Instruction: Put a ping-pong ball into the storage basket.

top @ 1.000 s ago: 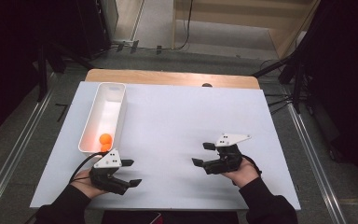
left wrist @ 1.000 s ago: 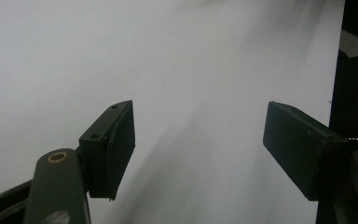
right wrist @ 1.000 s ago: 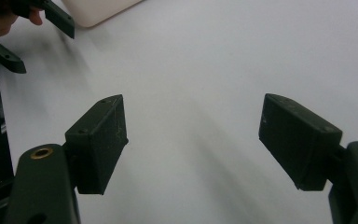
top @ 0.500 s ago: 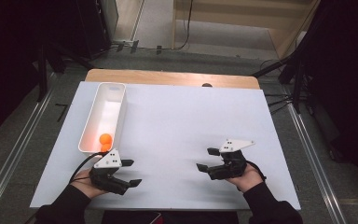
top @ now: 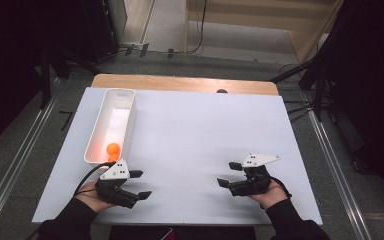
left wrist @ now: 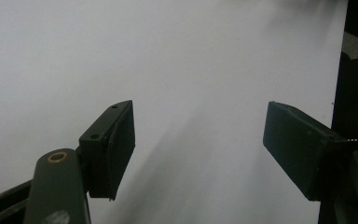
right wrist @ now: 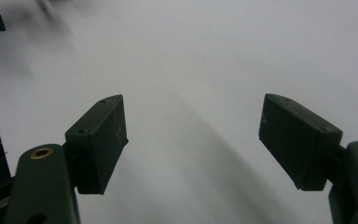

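The right claw (top: 226, 176) has drawn back toward the near edge of the counter (top: 205, 130) over the last second and now sits level with the left claw (top: 139, 185), which has not moved. Both stand wide open and empty, with bare white surface between their jaws in each gripper view. The orange ball (top: 112, 148) lies at the near end of the white bin (top: 130, 117), far-left of the left claw. Judging from this, the ball looks delivered and the hands appear to be settling at rest
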Available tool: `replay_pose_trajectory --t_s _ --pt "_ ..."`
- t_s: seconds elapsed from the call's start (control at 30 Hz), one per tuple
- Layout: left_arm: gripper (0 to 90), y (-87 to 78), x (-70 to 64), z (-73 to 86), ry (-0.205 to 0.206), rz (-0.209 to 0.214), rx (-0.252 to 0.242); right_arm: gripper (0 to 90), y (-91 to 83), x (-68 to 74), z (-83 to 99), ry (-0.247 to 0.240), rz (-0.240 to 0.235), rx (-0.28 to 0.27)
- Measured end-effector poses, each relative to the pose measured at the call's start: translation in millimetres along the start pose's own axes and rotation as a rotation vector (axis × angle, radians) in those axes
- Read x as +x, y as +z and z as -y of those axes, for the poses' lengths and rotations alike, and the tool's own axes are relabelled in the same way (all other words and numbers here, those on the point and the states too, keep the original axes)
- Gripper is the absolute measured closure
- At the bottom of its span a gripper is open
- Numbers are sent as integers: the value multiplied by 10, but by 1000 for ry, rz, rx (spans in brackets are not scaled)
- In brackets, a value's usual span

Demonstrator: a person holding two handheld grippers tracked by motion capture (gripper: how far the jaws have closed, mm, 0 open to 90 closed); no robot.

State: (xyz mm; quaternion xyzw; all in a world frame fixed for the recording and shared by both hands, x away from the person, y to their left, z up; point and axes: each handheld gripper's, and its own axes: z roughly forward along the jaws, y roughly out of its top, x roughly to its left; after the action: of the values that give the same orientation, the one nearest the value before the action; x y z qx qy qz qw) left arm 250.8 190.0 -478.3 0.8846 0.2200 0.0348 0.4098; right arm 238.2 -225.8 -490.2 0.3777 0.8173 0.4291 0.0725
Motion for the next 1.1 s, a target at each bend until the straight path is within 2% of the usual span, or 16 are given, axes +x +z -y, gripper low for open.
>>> replay_pose_trajectory --t_s 0.53,0.8,1.1 --pt "254 3 5 3 3 -1 4 218 -139 -32 150 30 34 7" --pt "254 2 5 0 3 -2 7 218 -203 -39 214 29 56 13" --pt "255 3 8 3 5 -5 8 218 -249 -47 296 49 62 22"
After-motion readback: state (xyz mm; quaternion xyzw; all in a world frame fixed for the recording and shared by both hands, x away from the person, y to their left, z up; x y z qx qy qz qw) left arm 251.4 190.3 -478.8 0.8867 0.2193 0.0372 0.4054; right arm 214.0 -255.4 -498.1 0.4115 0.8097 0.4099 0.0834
